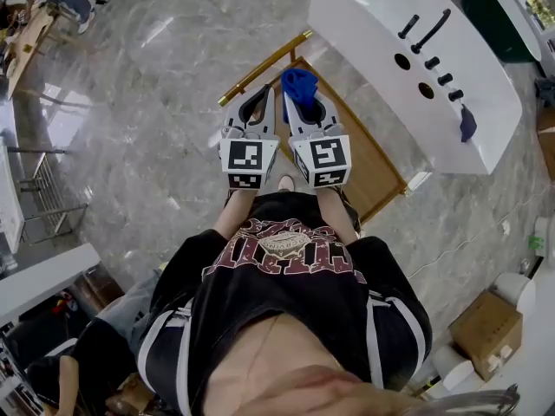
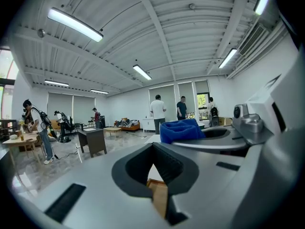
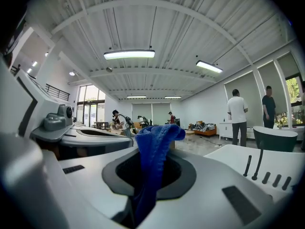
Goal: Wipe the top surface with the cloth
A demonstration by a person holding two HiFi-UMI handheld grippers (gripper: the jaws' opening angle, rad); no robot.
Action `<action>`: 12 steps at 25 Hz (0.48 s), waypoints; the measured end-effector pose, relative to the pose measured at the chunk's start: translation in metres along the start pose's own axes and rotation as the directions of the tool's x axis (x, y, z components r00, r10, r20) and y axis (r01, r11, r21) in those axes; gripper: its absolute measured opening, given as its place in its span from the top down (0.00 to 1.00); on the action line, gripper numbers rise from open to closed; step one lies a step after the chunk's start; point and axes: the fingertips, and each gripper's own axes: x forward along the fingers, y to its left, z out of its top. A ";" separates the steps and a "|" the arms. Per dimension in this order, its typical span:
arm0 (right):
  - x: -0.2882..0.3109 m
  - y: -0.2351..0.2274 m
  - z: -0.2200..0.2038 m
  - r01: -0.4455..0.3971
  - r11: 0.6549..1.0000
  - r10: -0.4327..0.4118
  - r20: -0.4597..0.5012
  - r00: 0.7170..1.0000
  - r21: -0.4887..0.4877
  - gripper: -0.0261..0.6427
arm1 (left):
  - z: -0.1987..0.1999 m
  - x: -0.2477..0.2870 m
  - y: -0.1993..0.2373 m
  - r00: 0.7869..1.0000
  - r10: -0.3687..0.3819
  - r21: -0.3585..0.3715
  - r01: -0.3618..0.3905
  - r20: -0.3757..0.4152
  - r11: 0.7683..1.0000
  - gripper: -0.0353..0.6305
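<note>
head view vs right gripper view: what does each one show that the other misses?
Head view only: the person's dark shirt, the marker cubes on both grippers, and a cardboard box on the floor.
Right gripper view only: the ceiling lights and people standing across the room.
Both: the blue cloth pinched in the right gripper, the left gripper beside it, and the white top with black handles.
</note>
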 end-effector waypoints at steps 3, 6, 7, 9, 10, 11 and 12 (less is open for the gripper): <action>0.001 -0.015 -0.002 0.028 1.000 -0.028 -0.003 1.000 0.014 0.88 | 0.002 0.018 -0.008 0.999 -0.035 0.012 0.035 -0.009 0.999 0.88; -0.001 -0.031 -0.006 0.065 0.998 -0.065 -0.007 0.998 0.024 0.88 | 0.001 0.033 -0.016 0.997 -0.070 0.019 0.071 -0.018 0.997 0.88; -0.002 -0.038 -0.007 0.083 0.996 -0.083 -0.007 0.997 0.030 0.88 | 0.001 0.038 -0.019 0.996 -0.085 0.022 0.086 -0.020 0.996 0.88; -0.003 -0.050 -0.009 0.122 0.992 -0.122 -0.008 0.992 0.039 0.88 | 0.001 0.049 -0.025 0.993 -0.120 0.032 0.121 -0.023 0.992 0.88; -0.003 -0.055 -0.010 0.142 0.989 -0.141 -0.010 0.990 0.042 0.88 | 0.001 0.054 -0.028 0.990 -0.139 0.035 0.140 -0.024 0.990 0.88; -0.002 -0.059 -0.012 0.159 0.986 -0.159 -0.011 0.987 0.045 0.88 | 0.000 0.059 -0.029 0.987 -0.159 0.039 0.159 -0.025 0.986 0.88; 0.000 -0.062 -0.014 0.176 0.983 -0.175 -0.014 0.984 0.048 0.88 | 0.000 0.064 -0.030 0.984 -0.176 0.044 0.177 -0.026 0.983 0.88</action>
